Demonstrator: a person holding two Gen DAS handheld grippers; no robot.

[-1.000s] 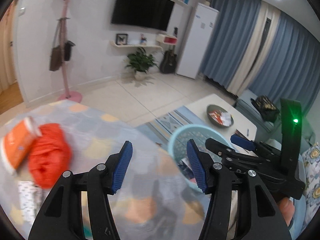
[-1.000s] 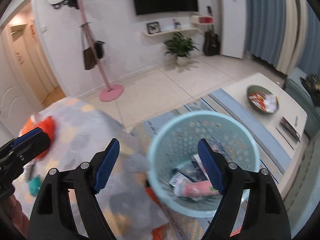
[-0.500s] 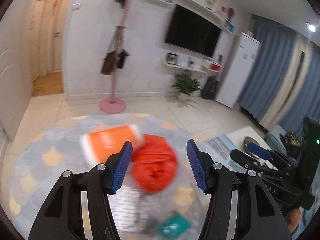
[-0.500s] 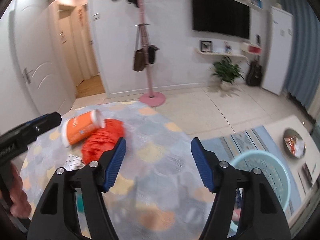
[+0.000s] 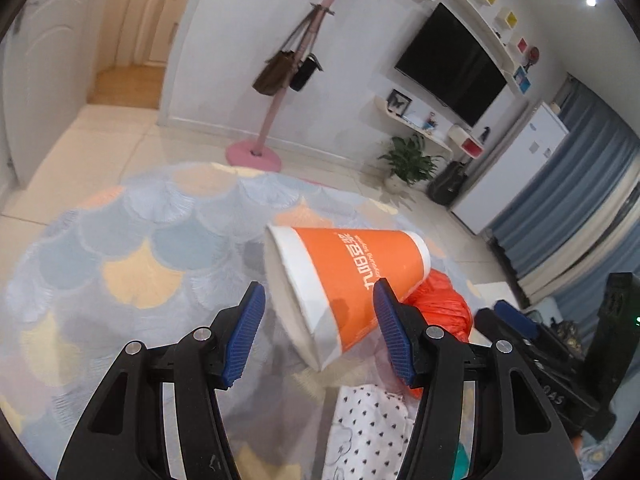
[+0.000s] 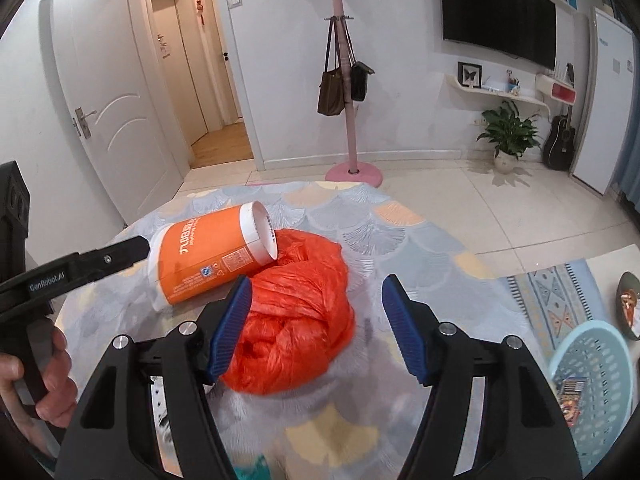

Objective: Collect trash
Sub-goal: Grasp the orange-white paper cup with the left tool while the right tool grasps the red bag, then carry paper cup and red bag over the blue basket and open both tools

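Note:
An orange paper cup [image 5: 352, 280] lies on its side on the round table, its open mouth toward my left gripper [image 5: 320, 332], which is open with the cup's rim between its blue pads. The cup also shows in the right wrist view [image 6: 208, 256]. A crumpled orange plastic bag [image 6: 296, 320] lies beside the cup; it also shows in the left wrist view [image 5: 440, 304]. My right gripper [image 6: 316, 328] is open and hovers over the bag, empty. A light blue trash basket [image 6: 592, 376] stands on the floor at the right.
The table has a scale-patterned cloth [image 5: 140, 248]. A dotted white wrapper [image 5: 368, 432] and a teal scrap [image 6: 256, 468] lie near the front edge. A pink coat stand [image 6: 352, 168] and a coffee table with a dish [image 6: 630, 304] stand beyond.
Both grippers have swung left from the basket to the table. The left one has closed in on the cup, the right one on the orange bag. Both stayed open.

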